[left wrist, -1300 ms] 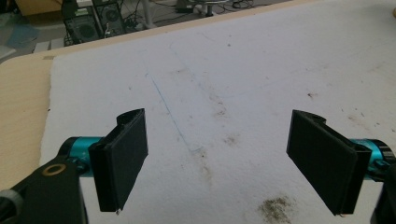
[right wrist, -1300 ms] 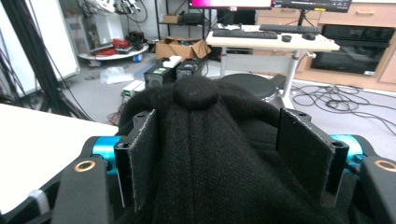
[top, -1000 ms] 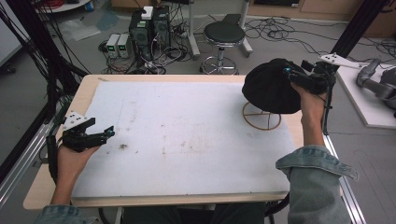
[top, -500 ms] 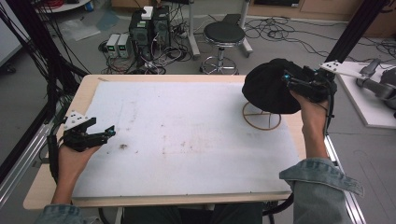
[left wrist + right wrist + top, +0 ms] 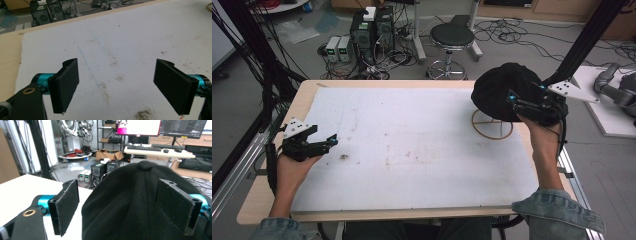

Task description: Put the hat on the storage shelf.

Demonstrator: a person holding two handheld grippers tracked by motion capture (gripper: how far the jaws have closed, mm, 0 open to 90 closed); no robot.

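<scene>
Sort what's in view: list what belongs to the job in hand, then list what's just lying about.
Job in hand:
black cap
round wire stand under it
right hand-held gripper, jaws open around the cap

Lying about:
left hand-held gripper, open, idle
stool
computer boxes on the floor

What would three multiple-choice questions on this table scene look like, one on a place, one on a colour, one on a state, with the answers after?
1. Where is the cap?
A. on a wire stand at the table's far right
B. flat at the left edge
C. on the stool

2. What colour is the cap?
A. white
B. black
C. red

3. How do the left hand-held gripper's jaws stand?
A. wide apart with nothing between them
B. shut on a cloth
C. clamped on the cap

Answers:
1 A, the high view shows it over the wire stand.
2 B, the right gripper view shows it black.
3 A, the left gripper view shows bare white mat between them.
</scene>
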